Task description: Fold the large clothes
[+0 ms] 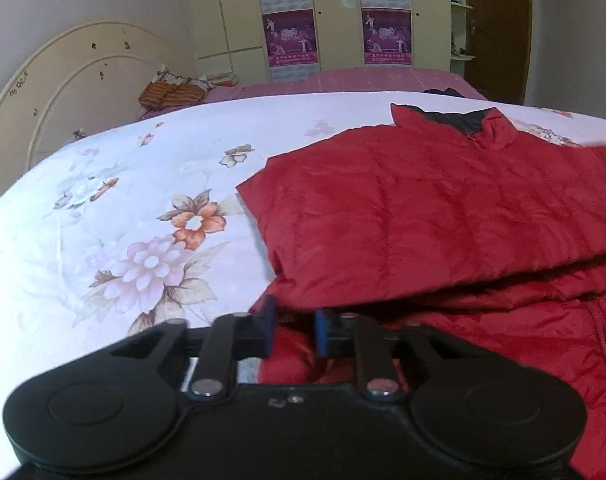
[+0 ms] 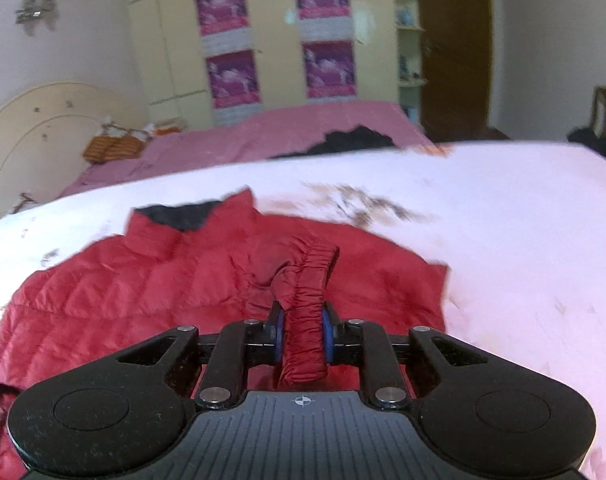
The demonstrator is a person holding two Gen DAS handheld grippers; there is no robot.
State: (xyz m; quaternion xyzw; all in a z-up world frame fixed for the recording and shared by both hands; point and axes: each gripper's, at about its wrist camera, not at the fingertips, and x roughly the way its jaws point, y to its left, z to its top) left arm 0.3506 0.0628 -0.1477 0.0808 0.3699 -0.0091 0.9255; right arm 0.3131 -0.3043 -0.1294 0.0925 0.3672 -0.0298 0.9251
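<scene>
A red padded jacket (image 1: 443, 216) with a dark collar lining lies on the floral white bedspread (image 1: 115, 216); its left side is folded over the body. My left gripper (image 1: 295, 330) is open and empty just above the jacket's near left edge. In the right wrist view the jacket (image 2: 143, 284) lies spread below. My right gripper (image 2: 303, 330) is shut on the elastic cuff of the jacket's sleeve (image 2: 307, 320) and holds the sleeve above the jacket's body.
A cream headboard (image 1: 63, 92) stands at the left. A pink bed cover (image 2: 243, 140) lies beyond the bedspread, with a dark garment (image 2: 355, 138) and an orange basket (image 2: 111, 146) on it. A wardrobe with purple posters (image 2: 279, 40) and a brown door (image 2: 455, 48) stand behind.
</scene>
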